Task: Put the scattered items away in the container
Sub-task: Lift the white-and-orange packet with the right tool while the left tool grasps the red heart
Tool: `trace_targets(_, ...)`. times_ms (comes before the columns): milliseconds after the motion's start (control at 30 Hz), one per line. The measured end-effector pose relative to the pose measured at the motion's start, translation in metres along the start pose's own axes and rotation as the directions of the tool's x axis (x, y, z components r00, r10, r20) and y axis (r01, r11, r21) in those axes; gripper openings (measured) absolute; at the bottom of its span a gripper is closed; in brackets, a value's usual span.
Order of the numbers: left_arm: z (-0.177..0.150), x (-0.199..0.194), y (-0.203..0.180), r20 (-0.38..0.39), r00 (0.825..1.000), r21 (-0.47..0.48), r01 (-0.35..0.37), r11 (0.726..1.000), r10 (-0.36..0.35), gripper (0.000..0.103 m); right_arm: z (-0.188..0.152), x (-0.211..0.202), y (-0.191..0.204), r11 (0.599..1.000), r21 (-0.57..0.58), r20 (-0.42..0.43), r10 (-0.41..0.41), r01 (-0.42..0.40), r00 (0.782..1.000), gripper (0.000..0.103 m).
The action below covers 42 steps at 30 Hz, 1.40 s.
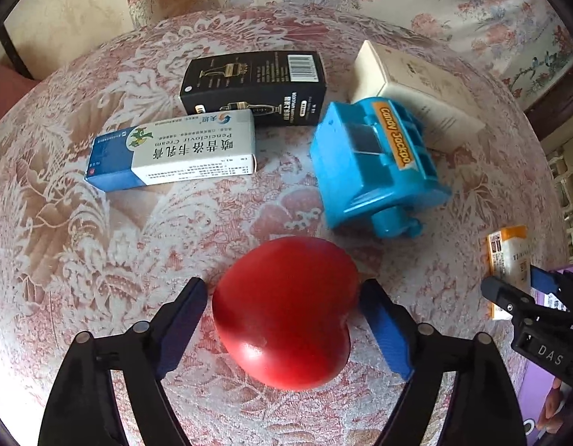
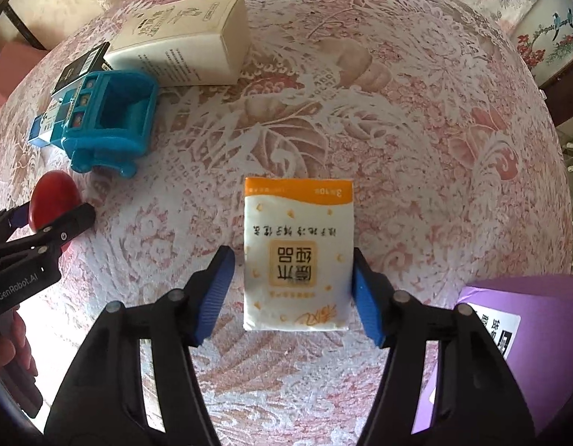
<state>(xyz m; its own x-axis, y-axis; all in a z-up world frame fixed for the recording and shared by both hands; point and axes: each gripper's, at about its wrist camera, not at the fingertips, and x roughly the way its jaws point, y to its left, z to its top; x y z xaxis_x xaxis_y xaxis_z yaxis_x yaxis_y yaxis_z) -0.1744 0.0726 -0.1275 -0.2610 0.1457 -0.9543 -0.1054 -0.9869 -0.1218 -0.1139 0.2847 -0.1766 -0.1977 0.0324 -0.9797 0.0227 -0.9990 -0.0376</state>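
Observation:
My left gripper (image 1: 284, 329) is open around a red heart-shaped ball (image 1: 284, 312) that lies on the table; the right pad touches it, the left pad stands just clear. My right gripper (image 2: 293, 293) is open around a white and orange tissue pack (image 2: 297, 252) lying flat; the right pad is at its edge, the left pad a little off. The purple container (image 2: 528, 345) sits at the lower right of the right wrist view and also shows in the left wrist view (image 1: 539, 390). The right gripper shows in the left wrist view (image 1: 517, 290) beside the tissue pack (image 1: 507, 256).
On the floral tablecloth (image 1: 81, 241) lie a blue and white cream box (image 1: 174, 148), a black box (image 1: 256, 85), a blue toy candy machine (image 1: 375, 163) and a cream box (image 1: 416, 81). The left gripper (image 2: 52, 219) and red ball (image 2: 54, 197) show at the left of the right wrist view.

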Motion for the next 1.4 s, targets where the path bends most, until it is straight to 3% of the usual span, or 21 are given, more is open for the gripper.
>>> trace_targets(67,-0.003,-0.002,-0.004,0.009,1.0,0.01,0.013,1.0,-0.013,0.071,0.018,0.05,-0.009,1.0,0.027,0.003,-0.003,0.002,1.0,0.063)
trace_targets(167,-0.003,-0.003,-0.007,0.009,1.0,0.02,0.023,1.0,-0.024,0.067,0.018,0.062,-0.014,0.999,0.031,0.018,-0.006,0.006,1.0,0.055)
trace_targets(267,-0.004,-0.003,-0.008,0.01,1.0,0.024,0.028,0.999,-0.028,0.066,0.008,0.018,-0.026,0.999,0.034,0.021,-0.008,0.007,1.0,0.055)
trace_targets(333,-0.005,-0.004,-0.008,0.01,0.999,0.027,0.03,0.999,-0.031,0.066,0.0,0.02,-0.027,0.999,0.033,0.03,-0.006,0.005,1.0,0.055)
trace_targets(467,-0.009,-0.003,-0.007,0.015,0.999,0.031,0.034,0.999,-0.034,0.065,0.025,0.017,-0.024,1.0,0.031,0.043,-0.009,0.007,0.999,0.055)
trace_targets(900,-0.018,-0.002,-0.007,0.005,0.999,0.022,0.033,0.999,-0.033,0.065,-0.02,0.023,-0.014,1.0,0.023,0.044,-0.01,0.009,0.999,0.055)
trace_targets(1133,-0.037,-0.007,0.002,0.003,1.0,0.013,0.023,1.0,-0.023,0.065,-0.054,-0.034,0.008,1.0,0.007,0.053,-0.001,0.0,0.999,0.055)
trace_targets(1400,-0.065,-0.035,0.004,0.041,0.999,0.021,0.01,1.0,-0.011,0.065,-0.103,-0.063,0.033,0.998,-0.058,0.088,0.036,-0.031,0.995,0.055)
